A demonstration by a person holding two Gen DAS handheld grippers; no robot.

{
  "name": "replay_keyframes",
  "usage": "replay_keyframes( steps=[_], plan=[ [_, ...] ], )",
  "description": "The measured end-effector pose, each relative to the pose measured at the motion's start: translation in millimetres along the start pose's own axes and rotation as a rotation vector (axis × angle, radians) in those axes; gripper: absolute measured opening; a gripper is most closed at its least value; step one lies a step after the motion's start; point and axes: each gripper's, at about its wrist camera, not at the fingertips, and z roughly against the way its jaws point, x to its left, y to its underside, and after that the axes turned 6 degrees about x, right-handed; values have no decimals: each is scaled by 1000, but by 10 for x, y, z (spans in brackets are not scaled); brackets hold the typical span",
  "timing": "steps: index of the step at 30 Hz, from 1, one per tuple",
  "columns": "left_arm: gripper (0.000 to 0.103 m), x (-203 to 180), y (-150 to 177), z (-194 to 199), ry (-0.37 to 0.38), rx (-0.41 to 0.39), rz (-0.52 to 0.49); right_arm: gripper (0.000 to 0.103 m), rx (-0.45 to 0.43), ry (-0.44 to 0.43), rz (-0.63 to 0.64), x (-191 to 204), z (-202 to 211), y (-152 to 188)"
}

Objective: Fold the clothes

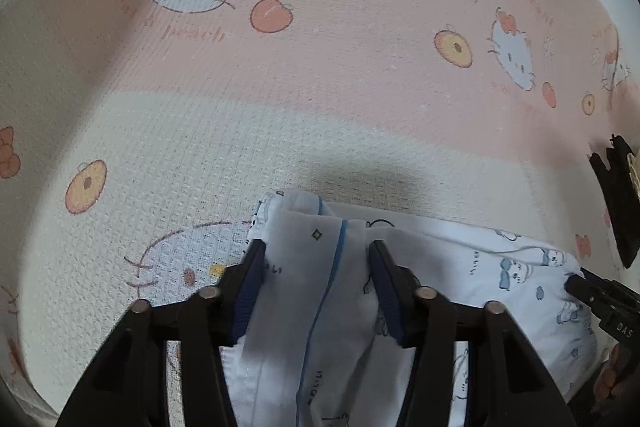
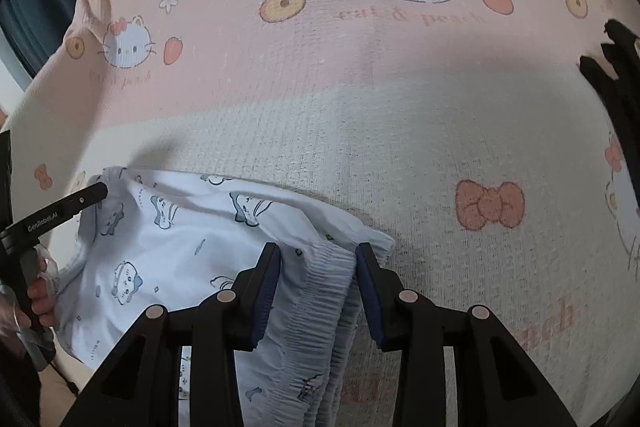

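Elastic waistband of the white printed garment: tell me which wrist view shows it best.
Right wrist view: the gathered elastic waistband lies between the right gripper fingers. The left wrist view shows no waistband, only a blue-piped edge in the left gripper.

One white cartoon-print cotton garment (image 1: pixel 500 267). One pink-and-cream waffle-weave cat-print blanket (image 1: pixel 320 67). Two black two-finger grippers, left (image 1: pixel 316 267) and right (image 2: pixel 318 267). One black cloth item (image 2: pixel 616 75).

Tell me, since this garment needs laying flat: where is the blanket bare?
Bare blanket runs ahead of the white printed garment, up past the pink stripe. Crowded: near edge, where left gripper and right gripper hold fabric; black object at right.
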Motion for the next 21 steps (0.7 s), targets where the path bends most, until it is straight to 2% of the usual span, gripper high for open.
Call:
replay_keyframes(
  steps=[2, 4, 8, 12, 16, 18, 21],
  plan=[
    [12, 6, -21, -16, -9, -2, 5, 23, -19, 10, 13, 6, 34, 3],
    [6, 25, -32, 24, -10, -29, 13, 22, -53, 17, 22, 13, 106, 2],
    [5, 77, -100, 245, 4, -105, 21, 22, -118, 23, 21, -2, 252, -4],
    [5, 128, -238, 248, 27, -102, 26, 22, -100, 6, -20, -71, 232, -44],
    [5, 195, -288, 136, 149, -16, 75, 22, -41, -1, -57, -123, 128, -62],
    [5, 291, -268, 83, 231, 39, 160, 22, -1, -6, -79, -157, 59, -63],
    [6, 494, -171, -39, 350, 123, 321, 23, 14, -32, -102, -195, 56, -62]
  ],
)
